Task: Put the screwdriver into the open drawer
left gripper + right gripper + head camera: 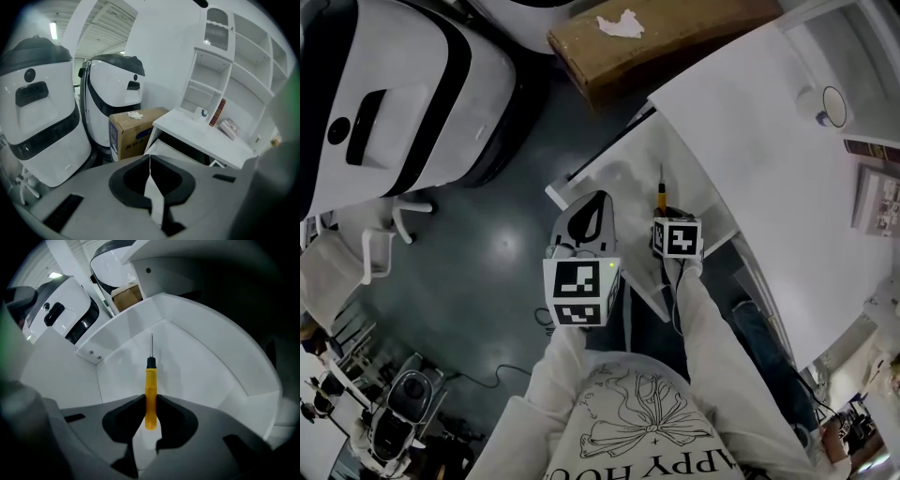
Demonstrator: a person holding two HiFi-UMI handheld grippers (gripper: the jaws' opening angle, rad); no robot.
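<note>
The screwdriver (150,385) has a yellow handle and a thin metal shaft. My right gripper (150,401) is shut on the handle and points steeply down, with the shaft aimed into the open white drawer (197,362). In the head view the screwdriver (661,194) hangs over the drawer (614,164), just ahead of the right gripper (666,217). My left gripper (598,202) hovers beside it at the drawer's left edge. In its own view the left gripper (150,159) is shut with nothing between the jaws, and the drawer (164,149) shows beyond them.
A white desk (769,141) spans the right, with a mug (830,105) and books (877,197) on it. A cardboard box (656,42) stands behind the drawer, and a large white and black machine (394,94) at the left. White shelves (225,70) rise over the desk.
</note>
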